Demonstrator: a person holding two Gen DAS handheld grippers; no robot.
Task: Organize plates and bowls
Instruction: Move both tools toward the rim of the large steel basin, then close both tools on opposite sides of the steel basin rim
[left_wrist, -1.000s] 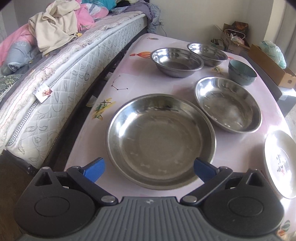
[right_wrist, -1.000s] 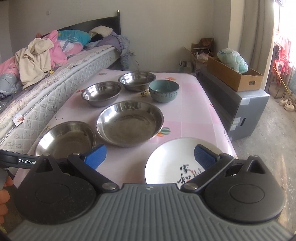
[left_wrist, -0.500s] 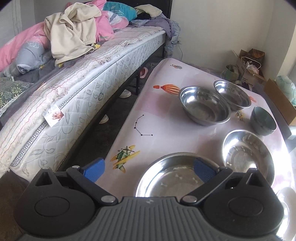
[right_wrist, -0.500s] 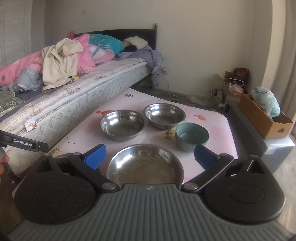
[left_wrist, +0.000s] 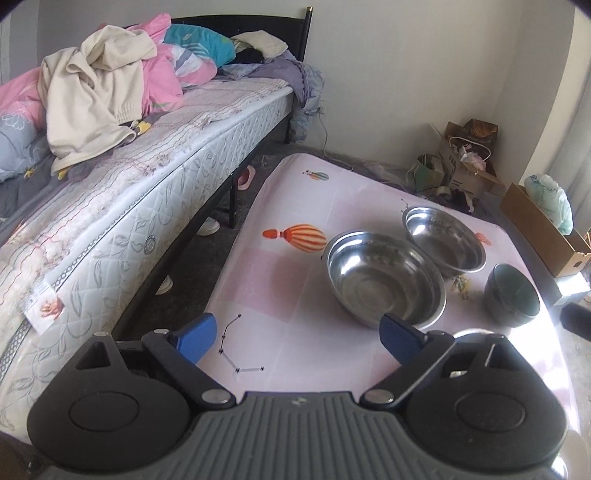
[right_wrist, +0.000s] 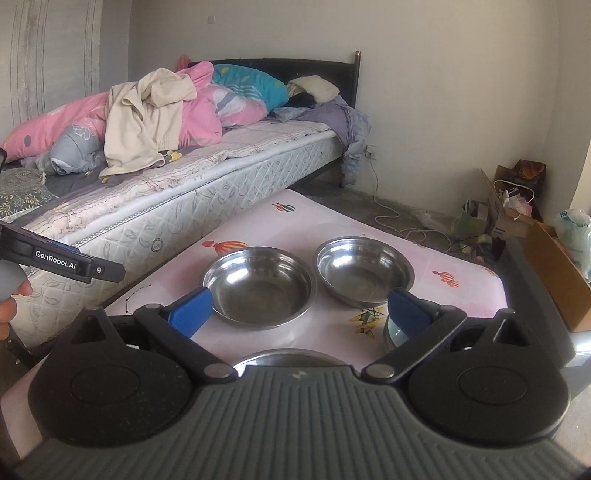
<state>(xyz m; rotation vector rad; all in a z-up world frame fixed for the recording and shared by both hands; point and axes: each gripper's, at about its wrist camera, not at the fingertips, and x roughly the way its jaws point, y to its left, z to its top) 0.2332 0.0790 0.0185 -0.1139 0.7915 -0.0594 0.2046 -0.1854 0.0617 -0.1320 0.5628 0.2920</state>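
I am holding both my left gripper (left_wrist: 297, 334) and right gripper (right_wrist: 300, 304) with jaws wide apart and empty, above the pink-patterned tabletop (right_wrist: 295, 225). Two round stainless-steel bowls (right_wrist: 260, 286) are sitting at twelve o'clock, untouched. I judge nothing is stacked yet; next I need to descend onto a rim.

The two steel bowls (right_wrist: 260, 286) (right_wrist: 364, 271) are polished metal with glossy, reflective interiors. The teal bowl (left_wrist: 511, 295) appears glazed ceramic with a ribbed outer wall. The tabletop (left_wrist: 295, 295) carries a smooth printed pink covering. Each tool (left_wrist: 297, 334) (right_wrist: 299, 308) has matt black plastic arms, blue pads and a ribbed grey body. The mattress (left_wrist: 155, 206) is quilted cloth.
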